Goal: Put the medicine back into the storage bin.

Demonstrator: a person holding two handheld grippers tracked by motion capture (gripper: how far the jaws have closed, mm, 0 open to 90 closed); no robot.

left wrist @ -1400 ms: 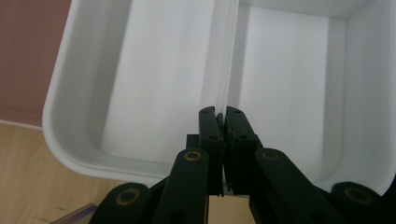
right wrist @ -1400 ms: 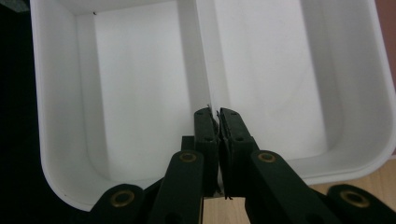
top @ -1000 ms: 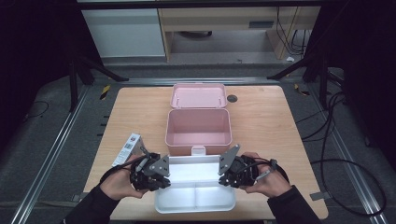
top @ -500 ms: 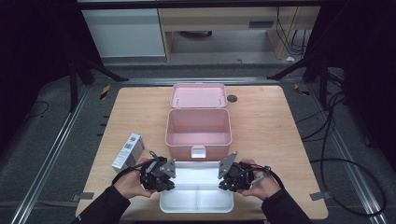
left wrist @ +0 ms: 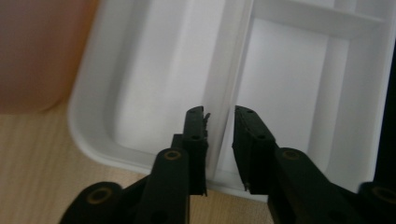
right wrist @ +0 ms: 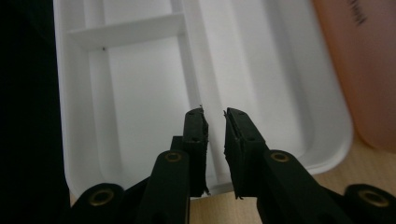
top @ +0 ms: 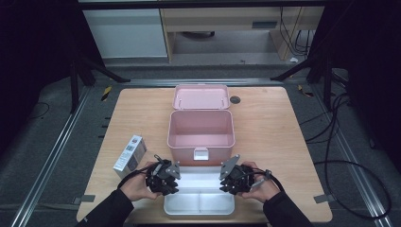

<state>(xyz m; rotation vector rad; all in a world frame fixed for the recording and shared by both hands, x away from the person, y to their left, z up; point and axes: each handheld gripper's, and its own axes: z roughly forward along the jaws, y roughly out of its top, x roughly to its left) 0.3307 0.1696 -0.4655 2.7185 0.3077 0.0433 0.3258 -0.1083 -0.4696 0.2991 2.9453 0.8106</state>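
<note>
Wooden tabletop, pale, set on a dark floor with rails and cables at the sides.

Item 1: white tray, divided, lying flat at the near edge of the table, its long axis running left to right across the person's front. A central ridge is seen in both gripper views, parallel to that long axis, with cross partitions on one side.

Item 2: pink box, lid thrown back, standing just beyond the tray and close to its far edge; whether the two touch cannot be told.

Item 3: small carton, lying to the left of the box, apart from the tray.

Item 4: left gripper, placed at the tray's left end. Its jaws have just been opening and are parted a little, astride the central ridge; the pads are not seen to press on it.

Item 5: right gripper, placed at the tray's right end, jaws likewise just opened slightly, the ridge between them with a gap visible on each side.

Relation noted: each short end of the tray is attended by one gripper, the tray lying straight ahead of and below both sets of jaws. Neither hand is nearer; both are matched. A backward withdrawal along the tray's long axis is judged sufficient to clear the ridge.
</note>
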